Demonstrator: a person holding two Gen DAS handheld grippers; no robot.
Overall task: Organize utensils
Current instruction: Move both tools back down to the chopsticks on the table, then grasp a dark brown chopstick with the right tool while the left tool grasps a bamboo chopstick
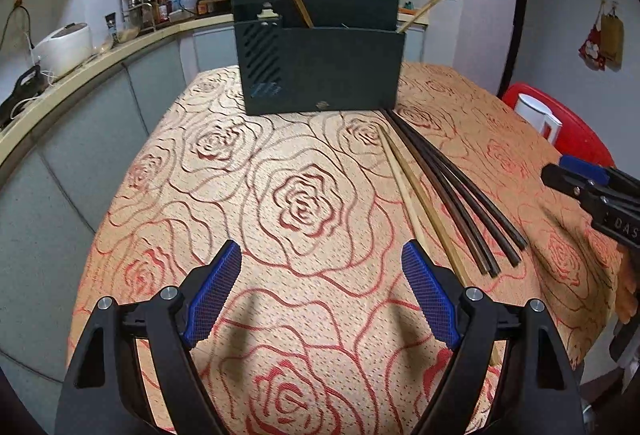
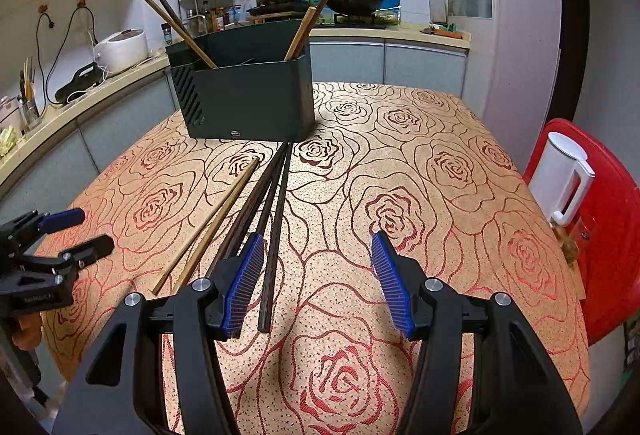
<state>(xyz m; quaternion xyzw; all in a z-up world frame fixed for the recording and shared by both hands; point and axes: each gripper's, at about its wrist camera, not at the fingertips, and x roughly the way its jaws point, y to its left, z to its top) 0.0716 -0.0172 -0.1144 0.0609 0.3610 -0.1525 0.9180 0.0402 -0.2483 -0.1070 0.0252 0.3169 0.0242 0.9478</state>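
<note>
Chopsticks (image 1: 448,191) lie before the holder (image 1: 320,63) on the rose-patterned bench (image 1: 280,203) — left claw (image 1: 322,255) wide and empty, right claw (image 2: 318,241) part-open, angled down, holding nothing.

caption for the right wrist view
Open right gripper over loose chopsticks lying before the dark holder.

Rose-patterned orange tablecloth (image 1: 304,203), dark green holder (image 1: 320,71), red chair (image 2: 608,227)

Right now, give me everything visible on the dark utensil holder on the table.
The utensil holder is a dark, matte rectangular box, plastic by the look, with diagonal vent slots on its left end and a small logo low on the front. An inner divider splits it into compartments. It stands upright on the rose-patterned tablecloth. Four chopsticks lean out of it: two at the left, two at the right. No gripper touches it.
</note>
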